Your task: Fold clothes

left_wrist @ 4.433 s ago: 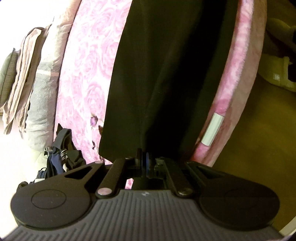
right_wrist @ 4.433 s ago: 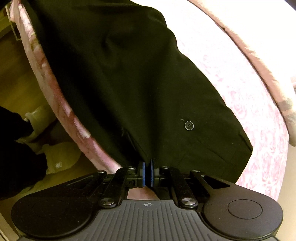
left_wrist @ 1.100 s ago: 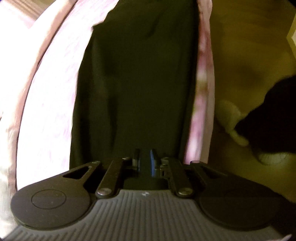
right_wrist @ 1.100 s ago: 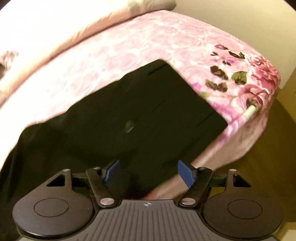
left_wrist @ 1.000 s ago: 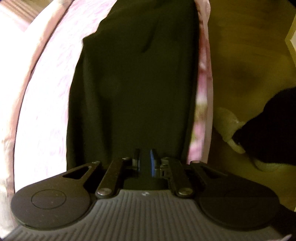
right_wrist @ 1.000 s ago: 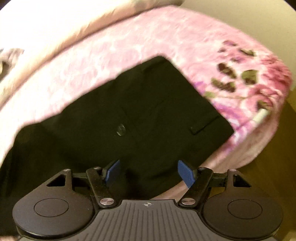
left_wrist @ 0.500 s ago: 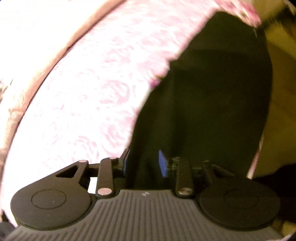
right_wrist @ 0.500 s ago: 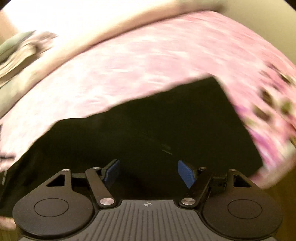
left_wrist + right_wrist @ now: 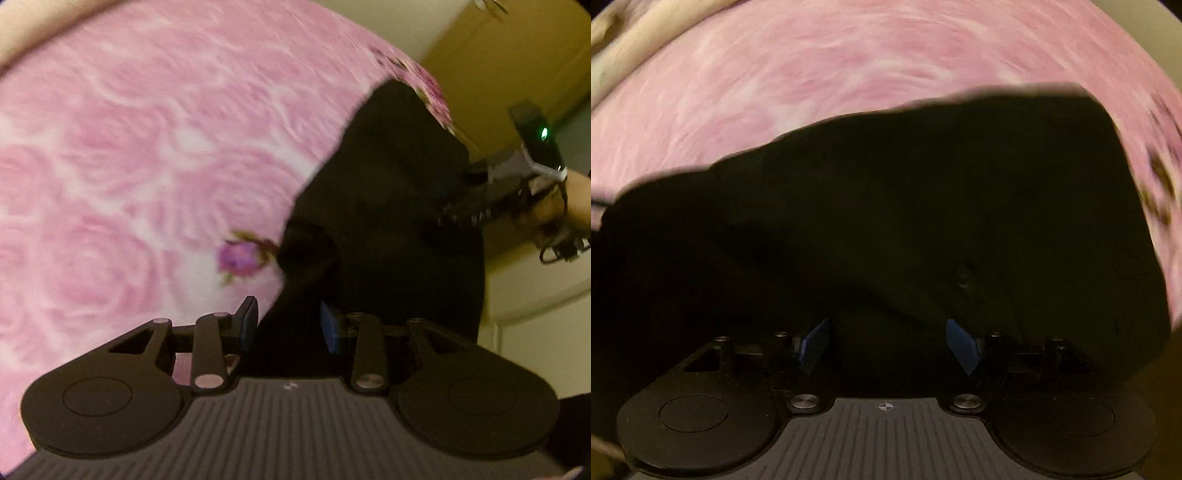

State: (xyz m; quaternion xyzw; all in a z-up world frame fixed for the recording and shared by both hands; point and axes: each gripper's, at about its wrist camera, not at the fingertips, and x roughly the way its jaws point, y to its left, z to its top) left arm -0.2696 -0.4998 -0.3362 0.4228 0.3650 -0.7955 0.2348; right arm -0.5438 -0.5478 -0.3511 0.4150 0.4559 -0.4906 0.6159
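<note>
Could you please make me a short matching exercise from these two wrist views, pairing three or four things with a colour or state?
Things:
1. trousers
2. bedspread
3. left gripper
4. button

Descriptions:
A. pink with a rose pattern
B. open, jaws apart over the cloth's edge
C. black, lying on the bed
D. small and dark, sewn on the cloth

Pairs: 1-C, 2-A, 3-B, 4-D

Black two-finger grippers, left gripper and right gripper, bore blue pads, silver screws and ribbed grey housings at lower frame.
</note>
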